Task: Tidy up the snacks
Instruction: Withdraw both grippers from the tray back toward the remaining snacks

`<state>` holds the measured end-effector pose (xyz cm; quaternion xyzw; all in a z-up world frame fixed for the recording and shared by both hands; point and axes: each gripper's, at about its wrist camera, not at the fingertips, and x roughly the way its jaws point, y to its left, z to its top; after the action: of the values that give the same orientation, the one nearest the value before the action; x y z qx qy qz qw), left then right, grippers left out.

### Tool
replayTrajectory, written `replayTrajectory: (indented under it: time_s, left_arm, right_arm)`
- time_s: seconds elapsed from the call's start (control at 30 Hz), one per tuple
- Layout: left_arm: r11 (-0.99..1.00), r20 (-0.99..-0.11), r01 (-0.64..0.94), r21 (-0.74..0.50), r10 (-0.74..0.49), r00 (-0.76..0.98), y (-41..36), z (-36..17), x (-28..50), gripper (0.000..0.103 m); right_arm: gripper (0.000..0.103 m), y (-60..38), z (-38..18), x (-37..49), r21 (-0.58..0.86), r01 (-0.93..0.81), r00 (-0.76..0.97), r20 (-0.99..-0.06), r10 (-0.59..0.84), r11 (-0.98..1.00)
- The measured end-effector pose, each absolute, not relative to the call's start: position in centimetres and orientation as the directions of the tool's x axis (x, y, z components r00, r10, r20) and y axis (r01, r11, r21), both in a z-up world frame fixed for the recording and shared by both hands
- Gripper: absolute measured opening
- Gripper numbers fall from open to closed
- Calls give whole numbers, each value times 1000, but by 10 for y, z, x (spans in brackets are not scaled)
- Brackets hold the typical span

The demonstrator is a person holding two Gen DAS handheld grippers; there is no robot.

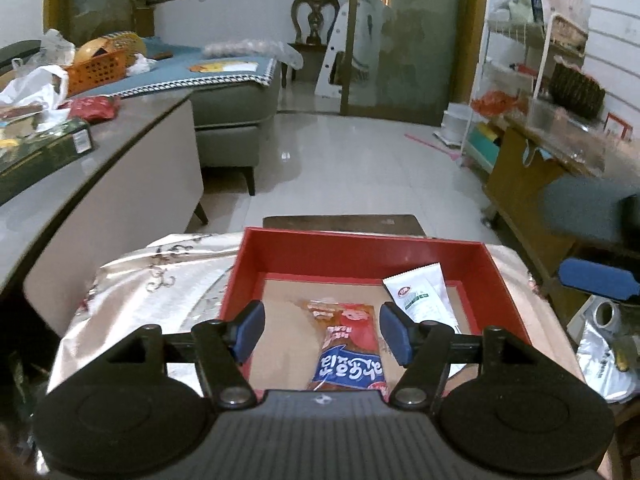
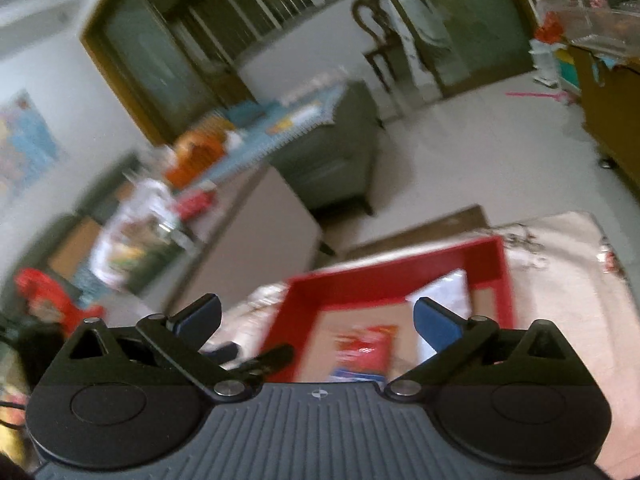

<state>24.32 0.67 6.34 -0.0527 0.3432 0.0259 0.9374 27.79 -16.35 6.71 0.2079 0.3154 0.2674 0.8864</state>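
1. In the red tray (image 1: 496, 276), left wrist view, we see the red-and-blue snack packet (image 1: 346, 344) lying flat mid-floor and the white sachet (image 1: 424, 292) leaning in the far right corner. Our left gripper (image 1: 322, 334) hangs above with its jaws parted around nothing.
2. Right wrist view, blurred: our right gripper (image 2: 316, 320) is spread wide and empty over the tray's near left corner.
3. We judge both packets light, soft and crinkly; pinch a sealed end.

Glossy plastic snack packet (image 1: 347, 354), matt red cardboard box (image 1: 362, 246), shiny satin cloth (image 1: 160, 280), polished floor tiles (image 1: 340, 168)
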Motion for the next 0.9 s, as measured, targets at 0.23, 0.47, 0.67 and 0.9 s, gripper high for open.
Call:
replayTrajectory:
  time_s: [0.23,0.47,0.67,0.9]
  left_arm:
    - [992,-640,-91,-84,16,768,17,70,212,60]
    - [994,-661,-91,-61,28,750,32,64,180,66]
    - [992,-698,-120,-30,65,713,52,49,162,66]
    - [989,-749,-144,-29,74,658,66,31,158,66]
  right_arm:
    - [103,-161,73,244,591,-452,611,-340,715,668]
    - [103,-148,62,226,519,-480,570,-428,701,708]
    - [103,-139,57,216,454,-483,547,-511,663,749]
    - [103,-138,43,216,483,-459,501,-552,666,746]
